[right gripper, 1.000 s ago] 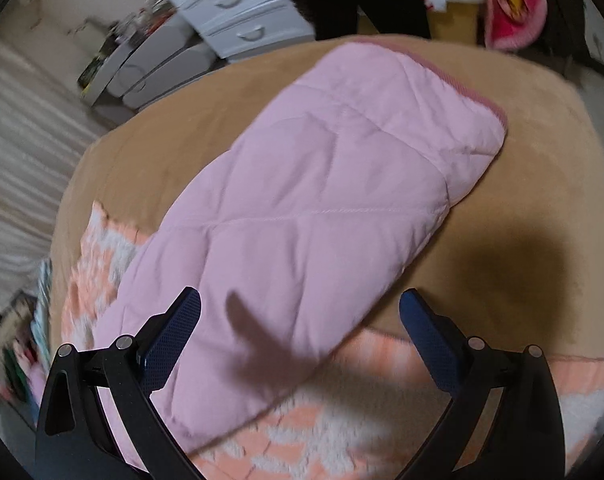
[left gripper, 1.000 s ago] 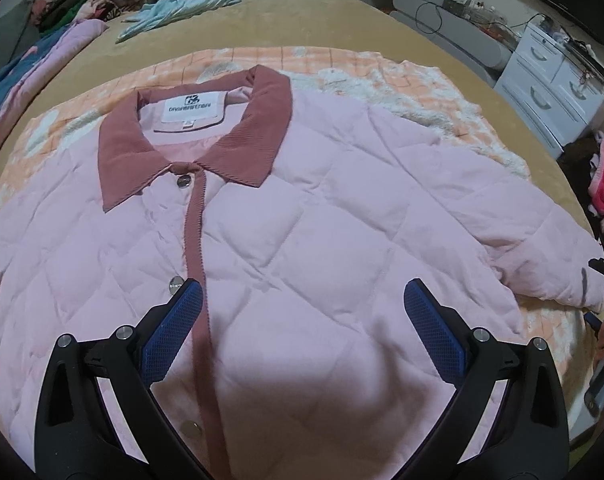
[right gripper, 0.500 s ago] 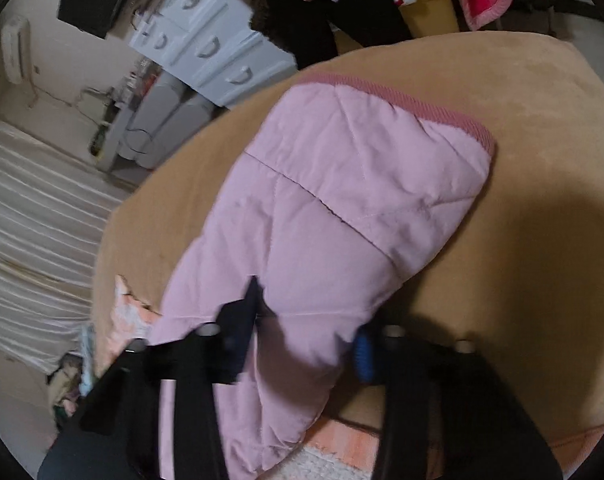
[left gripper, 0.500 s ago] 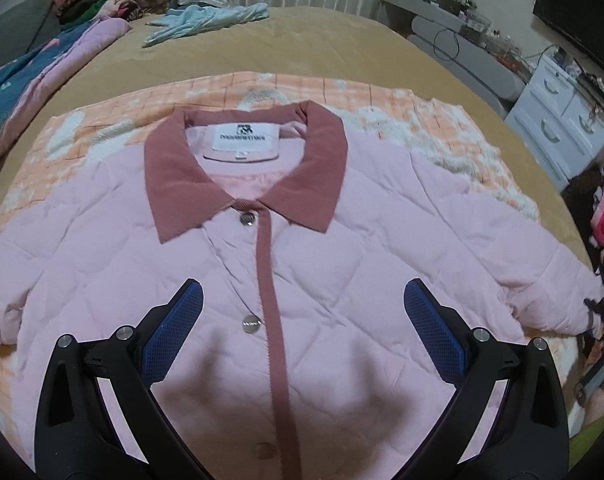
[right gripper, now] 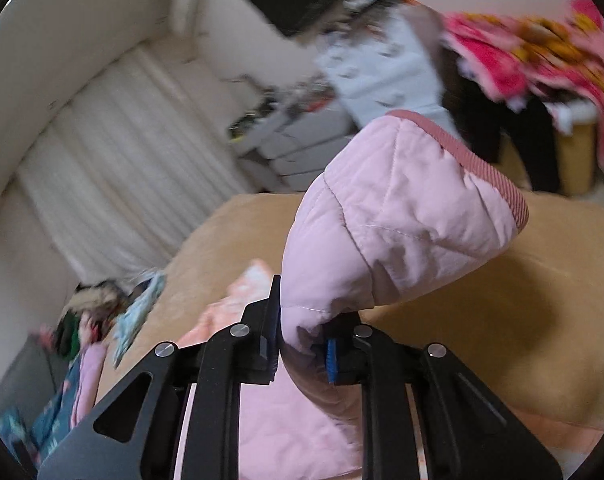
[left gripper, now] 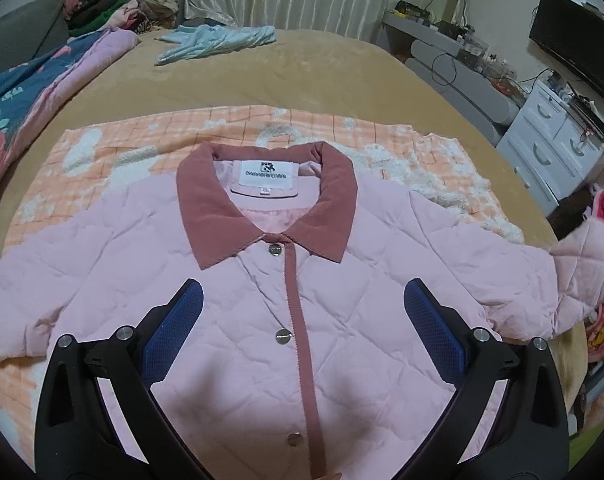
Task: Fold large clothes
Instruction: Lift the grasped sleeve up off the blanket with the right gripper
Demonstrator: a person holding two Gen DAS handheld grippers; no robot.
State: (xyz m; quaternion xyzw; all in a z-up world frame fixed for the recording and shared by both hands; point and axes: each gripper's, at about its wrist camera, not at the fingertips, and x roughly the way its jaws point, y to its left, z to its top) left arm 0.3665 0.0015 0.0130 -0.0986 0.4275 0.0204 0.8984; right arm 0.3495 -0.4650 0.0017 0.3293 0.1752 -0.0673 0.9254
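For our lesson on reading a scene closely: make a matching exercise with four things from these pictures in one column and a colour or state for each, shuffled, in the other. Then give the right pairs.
Column one
1. left gripper
2. right gripper
3. collar
4. light garment at the far end of the bed

Column two
A. dusty rose
B. shut on the sleeve
C. pale blue
D. open above the jacket front

Pairs: 1-D, 2-B, 3-A, 4-C

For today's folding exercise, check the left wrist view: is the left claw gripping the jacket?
No. The left claw is wide open above the jacket, with nothing between its blue pads.
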